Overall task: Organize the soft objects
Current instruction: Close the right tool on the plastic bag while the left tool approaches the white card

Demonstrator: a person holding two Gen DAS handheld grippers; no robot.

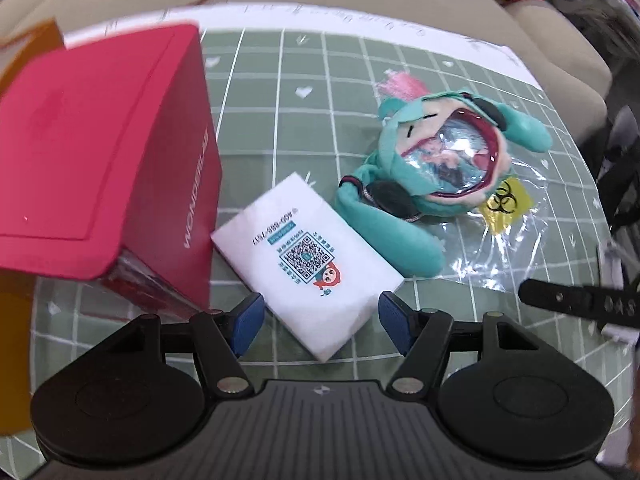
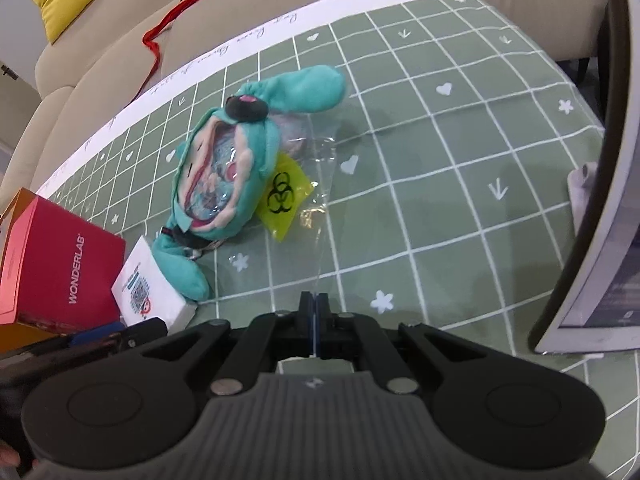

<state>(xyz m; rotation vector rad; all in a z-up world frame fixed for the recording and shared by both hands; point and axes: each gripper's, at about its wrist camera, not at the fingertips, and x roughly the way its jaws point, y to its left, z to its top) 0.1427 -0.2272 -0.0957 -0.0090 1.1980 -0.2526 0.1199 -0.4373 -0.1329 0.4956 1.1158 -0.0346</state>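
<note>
On the left, the red box [image 1: 108,160] was seen, and just beside it the white tissue pack [image 1: 308,256], its long axis set diagonally. The left gripper [image 1: 320,320] was held wide open and empty, straddling the pack's near end. Further right lay the teal plush [image 1: 436,160]. The right gripper [image 2: 315,320] was pressed shut, holding nothing visible.
</note>
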